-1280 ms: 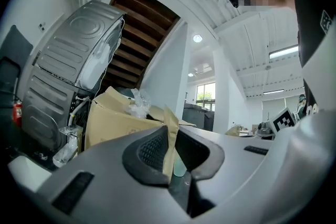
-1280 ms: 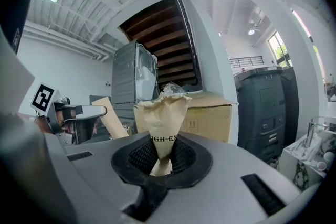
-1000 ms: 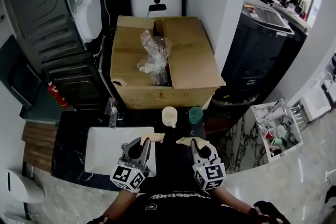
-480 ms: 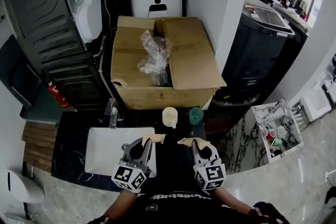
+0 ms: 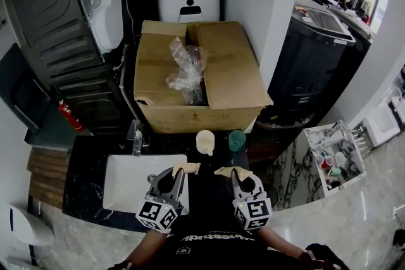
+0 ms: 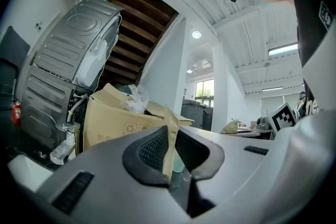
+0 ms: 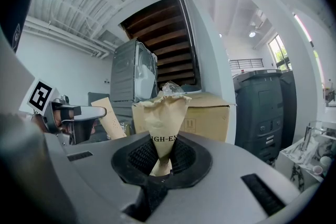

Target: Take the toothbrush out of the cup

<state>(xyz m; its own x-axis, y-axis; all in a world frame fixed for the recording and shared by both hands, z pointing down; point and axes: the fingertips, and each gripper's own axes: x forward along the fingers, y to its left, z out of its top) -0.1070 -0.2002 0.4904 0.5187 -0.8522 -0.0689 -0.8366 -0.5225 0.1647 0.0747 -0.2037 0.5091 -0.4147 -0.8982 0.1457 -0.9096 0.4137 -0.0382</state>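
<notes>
A dark counter (image 5: 85, 158) is running across the near part of the scene, with a white sink (image 5: 123, 183) set into its left side and a tap (image 5: 135, 138) at the sink's far edge. A big cardboard box (image 5: 234, 73) is standing just behind it.

Two cups are sitting near the counter's far edge: a cream cup (image 5: 204, 141) and, just to its right, a green cup (image 5: 236, 139). I cannot make out the toothbrush in either one, so which cup is holding it is unclear.

The left gripper (image 5: 176, 169) is clamping a scrap of brown paper (image 5: 186, 166), and the right gripper (image 5: 232, 172) is pinching a printed paper scrap (image 5: 224, 169). Both are hovering near the person, short of the cups.

Judging from this, neither gripper is free. One is probably needing to drop its scrap first, then come at the brush handle from above while the other is steadying the cup.

Room is tight on the far side, where the box front is crowding the cups. The sink edge is lying close on the left, and open counter is showing between grippers and cups.
</notes>
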